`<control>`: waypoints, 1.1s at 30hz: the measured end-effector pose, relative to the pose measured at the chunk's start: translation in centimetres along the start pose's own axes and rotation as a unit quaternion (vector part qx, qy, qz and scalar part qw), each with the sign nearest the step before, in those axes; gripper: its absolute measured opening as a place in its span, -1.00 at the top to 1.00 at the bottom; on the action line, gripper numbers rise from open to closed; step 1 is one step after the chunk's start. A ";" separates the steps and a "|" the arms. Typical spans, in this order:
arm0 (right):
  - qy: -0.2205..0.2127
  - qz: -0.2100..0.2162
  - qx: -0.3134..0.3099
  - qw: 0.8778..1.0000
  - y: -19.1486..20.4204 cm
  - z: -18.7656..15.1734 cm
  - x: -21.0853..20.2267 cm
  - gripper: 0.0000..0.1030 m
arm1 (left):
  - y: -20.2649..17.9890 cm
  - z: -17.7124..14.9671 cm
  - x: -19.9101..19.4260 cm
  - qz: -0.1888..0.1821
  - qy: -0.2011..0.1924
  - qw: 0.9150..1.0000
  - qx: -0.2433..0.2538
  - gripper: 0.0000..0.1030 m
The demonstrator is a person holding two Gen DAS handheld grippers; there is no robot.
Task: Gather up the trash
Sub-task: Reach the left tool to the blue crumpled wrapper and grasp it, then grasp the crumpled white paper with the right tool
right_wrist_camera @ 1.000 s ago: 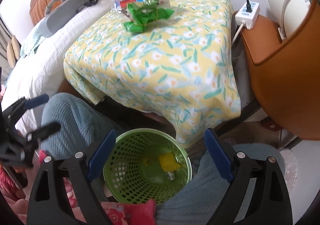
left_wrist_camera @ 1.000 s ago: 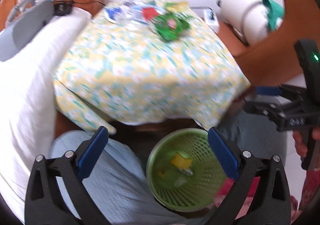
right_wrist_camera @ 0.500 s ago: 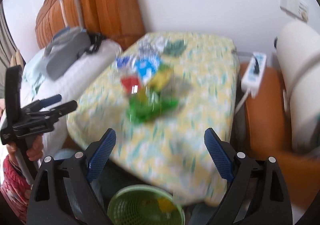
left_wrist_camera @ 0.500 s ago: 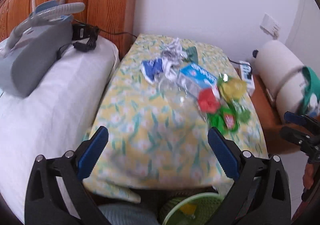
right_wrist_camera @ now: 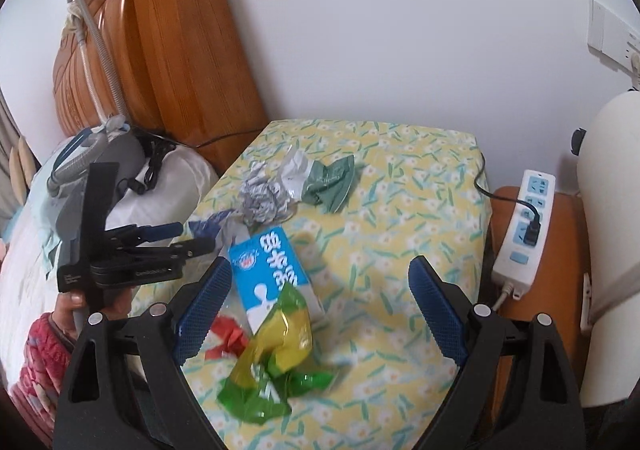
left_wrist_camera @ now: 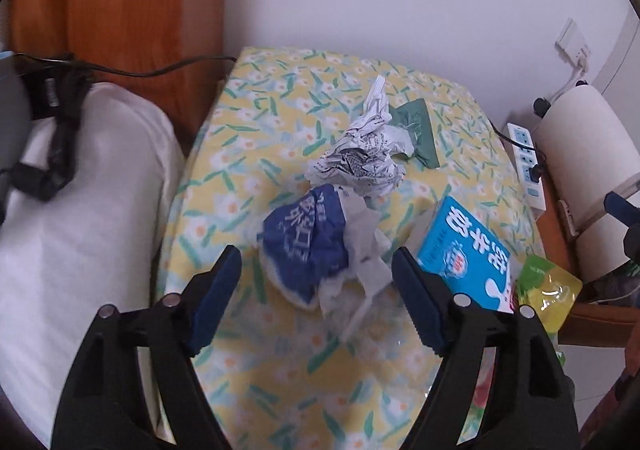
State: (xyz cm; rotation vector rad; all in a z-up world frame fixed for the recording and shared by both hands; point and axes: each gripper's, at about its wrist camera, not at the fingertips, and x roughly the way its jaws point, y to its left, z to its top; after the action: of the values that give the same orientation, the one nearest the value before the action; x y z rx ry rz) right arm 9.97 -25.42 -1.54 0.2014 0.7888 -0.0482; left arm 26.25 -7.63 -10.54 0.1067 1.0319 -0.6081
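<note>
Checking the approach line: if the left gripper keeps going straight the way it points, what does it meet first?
Most likely the crumpled blue wrapper: it sits between the closing jaws of the left gripper, not yet pinched, though depth is unclear.

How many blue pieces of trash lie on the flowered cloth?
2. A crumpled dark blue wrapper lies on the cloth toward the pillow, below the crumpled white paper; a light blue carton lies flat to its right. More may be hidden under the pile.

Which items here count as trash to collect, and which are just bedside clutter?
Trash: blue wrapper, crumpled paper, blue carton, green-yellow wrapper, red scrap, green packet.
Clutter: power strip, pillow, grey machine, white roll.
</note>
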 end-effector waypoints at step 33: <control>0.113 0.033 -0.011 0.993 4.4 5.4 9.9 -0.74 | 2.9 -1.7 -5.4 0.043 -0.059 0.997 0.010 0.12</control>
State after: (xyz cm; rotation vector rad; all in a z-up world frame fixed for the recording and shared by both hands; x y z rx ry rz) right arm 21.28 -21.84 -4.10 0.2149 1.0073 0.0470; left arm 24.48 -2.32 -7.56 0.1308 0.9014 -0.5399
